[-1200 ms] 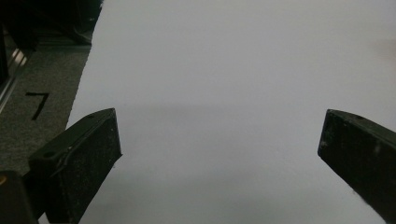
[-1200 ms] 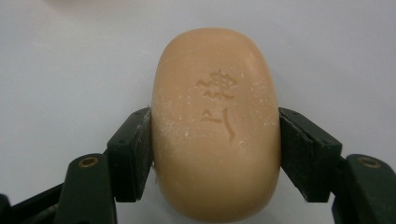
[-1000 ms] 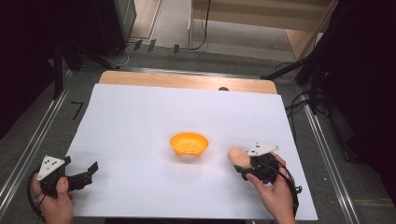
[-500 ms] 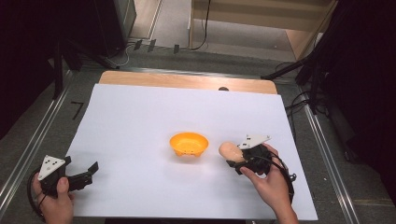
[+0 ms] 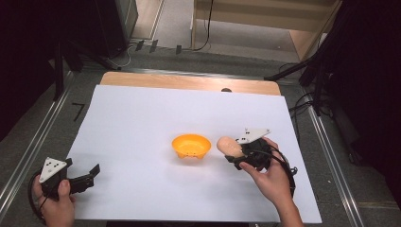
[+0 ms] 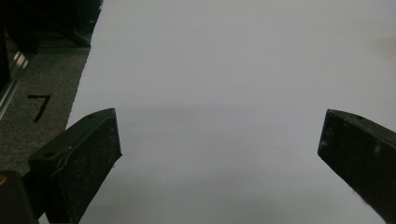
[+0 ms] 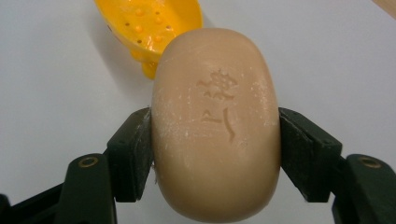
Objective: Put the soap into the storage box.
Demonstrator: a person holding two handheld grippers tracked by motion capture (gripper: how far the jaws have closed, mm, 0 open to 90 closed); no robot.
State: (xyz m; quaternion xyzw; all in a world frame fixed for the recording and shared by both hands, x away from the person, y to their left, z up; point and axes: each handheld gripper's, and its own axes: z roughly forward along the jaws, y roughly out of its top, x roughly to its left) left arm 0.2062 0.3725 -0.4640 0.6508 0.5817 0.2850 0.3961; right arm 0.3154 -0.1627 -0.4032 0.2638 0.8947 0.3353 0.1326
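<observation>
A tan oval soap bar (image 7: 215,126) with a stamped mark is clamped between the jaws of my right gripper (image 5: 235,153). In the high view the soap (image 5: 229,145) hangs just right of an orange perforated soap dish (image 5: 191,145) that stands in the middle of the white sheet. The same dish (image 7: 148,25) lies beyond the soap in the right gripper view. My left gripper (image 5: 92,172) rests at the sheet's near left corner, its jaws spread wide over bare white paper (image 6: 219,112) with nothing between them.
The white sheet (image 5: 142,113) covers most of a wooden table whose far edge (image 5: 189,82) shows as a bare strip. Metal rails (image 5: 28,156) run along both sides. Cables and dark stands lie on the floor beyond.
My right gripper has carried the soap leftward and upward, from the right part of the sheet to just beside the orange dish. The left gripper has stayed put.
</observation>
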